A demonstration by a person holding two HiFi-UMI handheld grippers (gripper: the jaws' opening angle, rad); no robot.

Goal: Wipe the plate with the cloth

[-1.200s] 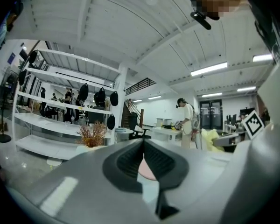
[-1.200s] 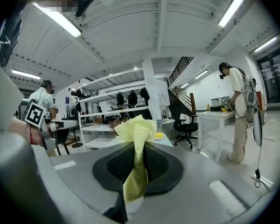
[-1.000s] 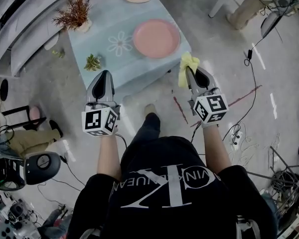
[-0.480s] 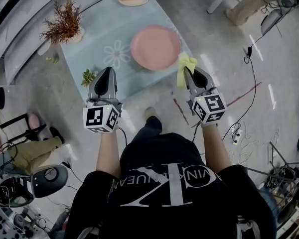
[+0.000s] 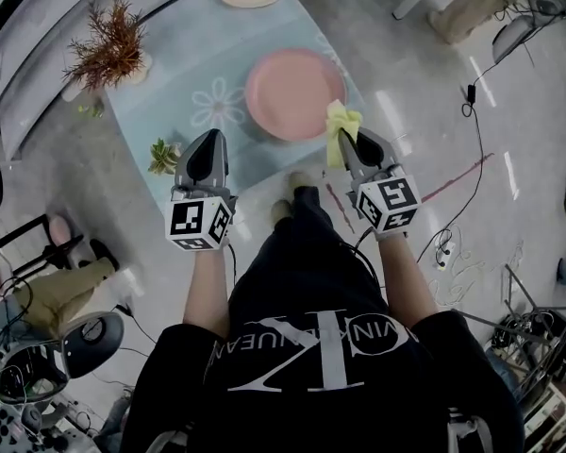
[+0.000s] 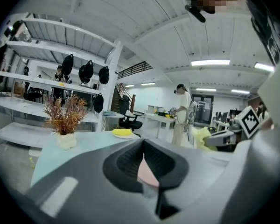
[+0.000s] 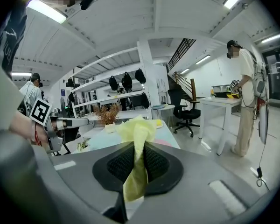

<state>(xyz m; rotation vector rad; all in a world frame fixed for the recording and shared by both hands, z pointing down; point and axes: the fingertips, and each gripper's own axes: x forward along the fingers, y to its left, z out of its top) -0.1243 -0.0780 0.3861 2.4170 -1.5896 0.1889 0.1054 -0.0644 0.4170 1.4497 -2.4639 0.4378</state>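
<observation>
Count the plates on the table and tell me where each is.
2. A pink plate lies at the table's right side; a small plate holding something yellow sits at its far edge. None looks hidden.

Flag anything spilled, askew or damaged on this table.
Nothing stands out: the pink plate lies flat on the table, the dried plant and small green plant stand upright, and the yellow cloth is pinched in the right gripper.
</observation>
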